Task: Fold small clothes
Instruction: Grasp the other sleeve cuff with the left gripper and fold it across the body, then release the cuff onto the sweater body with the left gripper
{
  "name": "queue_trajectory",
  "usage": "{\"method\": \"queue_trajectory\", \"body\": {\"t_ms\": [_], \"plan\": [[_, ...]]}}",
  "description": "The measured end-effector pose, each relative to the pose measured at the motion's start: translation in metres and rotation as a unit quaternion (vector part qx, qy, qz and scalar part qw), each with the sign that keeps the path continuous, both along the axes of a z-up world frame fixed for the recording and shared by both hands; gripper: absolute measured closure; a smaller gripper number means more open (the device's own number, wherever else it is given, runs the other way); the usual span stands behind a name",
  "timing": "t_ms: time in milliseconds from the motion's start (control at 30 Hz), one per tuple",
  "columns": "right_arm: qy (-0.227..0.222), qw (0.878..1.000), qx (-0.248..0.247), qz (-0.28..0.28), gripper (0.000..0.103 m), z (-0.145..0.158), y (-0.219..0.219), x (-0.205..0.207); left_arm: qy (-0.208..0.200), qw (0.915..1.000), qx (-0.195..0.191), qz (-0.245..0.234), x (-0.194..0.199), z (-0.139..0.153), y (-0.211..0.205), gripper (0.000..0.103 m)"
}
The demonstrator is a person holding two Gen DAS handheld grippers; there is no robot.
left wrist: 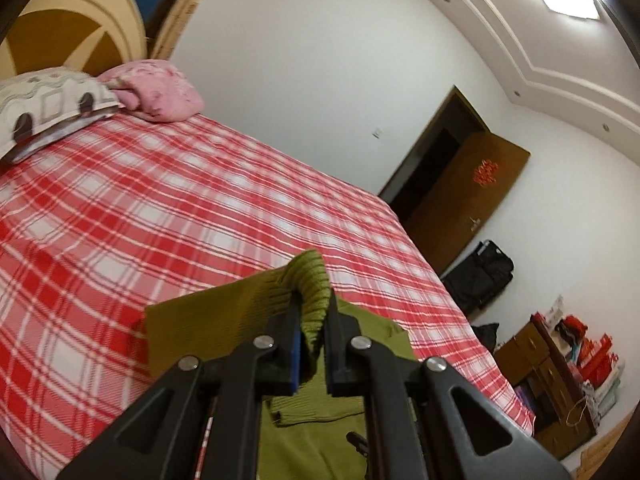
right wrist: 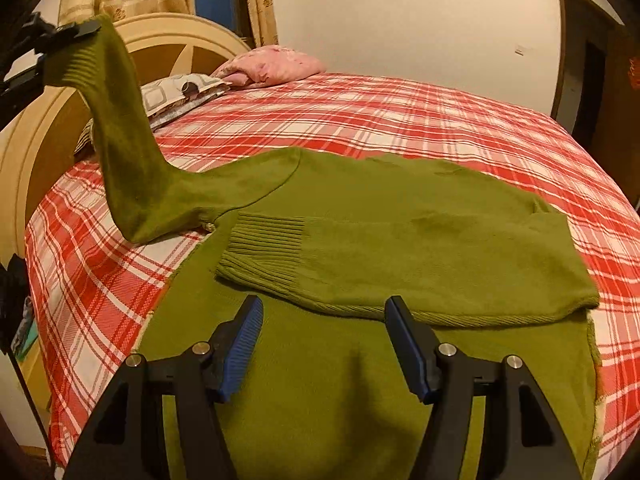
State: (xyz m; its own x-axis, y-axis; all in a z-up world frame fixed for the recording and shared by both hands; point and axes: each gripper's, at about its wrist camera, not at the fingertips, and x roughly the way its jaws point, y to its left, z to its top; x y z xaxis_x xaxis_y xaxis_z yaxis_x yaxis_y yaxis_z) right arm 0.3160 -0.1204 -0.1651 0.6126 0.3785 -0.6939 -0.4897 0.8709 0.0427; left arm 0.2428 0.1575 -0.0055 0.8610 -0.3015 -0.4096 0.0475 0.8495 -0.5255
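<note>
An olive-green knit sweater (right wrist: 360,216) lies flat on the red plaid bed (right wrist: 400,120). One sleeve is folded across its body, ribbed cuff (right wrist: 264,236) to the left. My left gripper (left wrist: 312,320) is shut on the ribbed cuff (left wrist: 308,276) of the other sleeve and holds it up high; in the right wrist view this gripper (right wrist: 76,30) shows at upper left with the sleeve (right wrist: 124,140) hanging down from it. My right gripper (right wrist: 324,340) is open and empty, just above the sweater's lower body.
Two pillows, pink (right wrist: 276,64) and patterned (right wrist: 180,90), lie at the headboard (right wrist: 160,36). An open brown door (left wrist: 464,200), a black bag (left wrist: 480,276) and a cluttered wooden cabinet (left wrist: 548,372) stand beyond the bed's far side.
</note>
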Motion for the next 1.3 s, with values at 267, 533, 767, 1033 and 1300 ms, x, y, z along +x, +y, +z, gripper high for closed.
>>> {"method": "queue_trajectory", "body": {"t_ms": [267,533,767,1033,1300], "plan": [[0.016,0.999,0.022,-0.029,0.039,-0.01,-0.032,0.004,0.009,0.9984,0.034,-0.044,0.033,0.007,-0.048,0.095],[0.035,0.996,0.045,-0.069,0.039,-0.02,-0.066,0.017,0.041,0.9943,0.048,-0.086,0.064,-0.009,-0.105,0.095],[0.04,0.991,0.058,-0.111,0.039,-0.021,-0.095,0.029,0.063,0.9878,0.084,-0.115,0.096,-0.036,-0.167,0.095],[0.056,0.986,0.069,-0.142,0.039,-0.026,-0.113,0.04,0.087,0.9761,0.152,-0.129,0.116,-0.083,-0.22,0.095],[0.055,0.986,0.066,-0.142,0.039,-0.031,-0.117,0.04,0.081,0.9709,0.158,-0.161,0.112,-0.09,-0.227,0.076]]}}
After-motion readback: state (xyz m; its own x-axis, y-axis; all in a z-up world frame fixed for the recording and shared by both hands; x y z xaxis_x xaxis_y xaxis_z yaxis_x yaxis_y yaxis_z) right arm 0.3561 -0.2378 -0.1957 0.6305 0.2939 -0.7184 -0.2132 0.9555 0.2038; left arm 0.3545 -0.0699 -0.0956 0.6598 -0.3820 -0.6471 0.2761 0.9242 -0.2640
